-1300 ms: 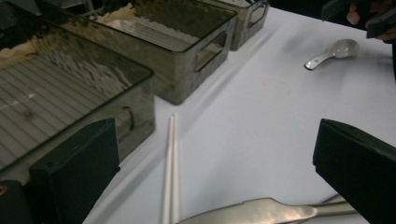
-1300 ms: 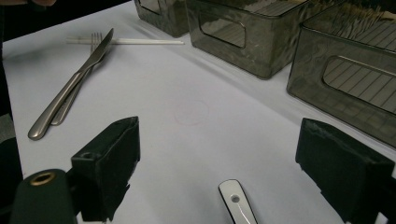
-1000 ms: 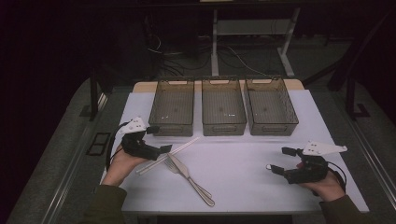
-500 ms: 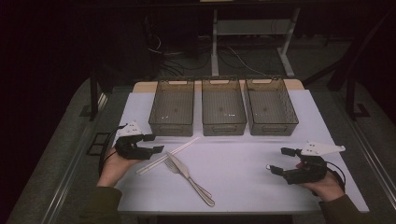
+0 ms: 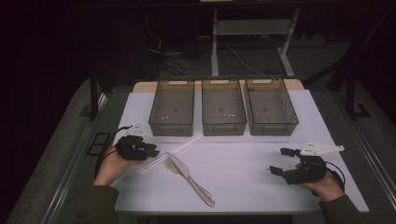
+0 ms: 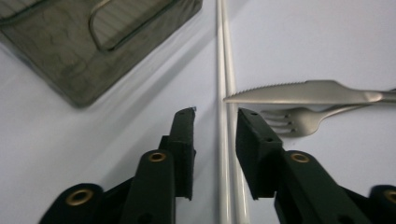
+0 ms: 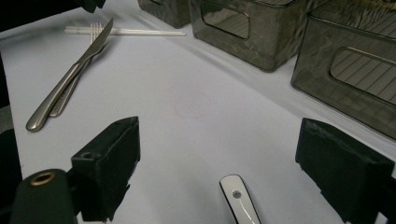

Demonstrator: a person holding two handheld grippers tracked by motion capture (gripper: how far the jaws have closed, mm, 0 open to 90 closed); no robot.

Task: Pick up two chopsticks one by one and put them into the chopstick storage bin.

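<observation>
Two white chopsticks lie side by side on the white table, slanting toward the left bin. My left gripper rests at their near-left end. In the left gripper view the chopsticks run between the jaws. My left gripper has just been closing. One jaw is almost on the sticks, and a gap remains at the other. A knife lies across the chopsticks with a fork beside it. My right gripper stands wide open at the right. The same right gripper straddles a white handle tip.
Three smoky see-through bins stand in a row at the back of the table. The knife and fork lie at front centre. A dark floor surrounds the table.
The left gripper's jaws have narrowed around the chopsticks and the hand has shifted slightly toward the front left. The right hand has stayed where it was.
</observation>
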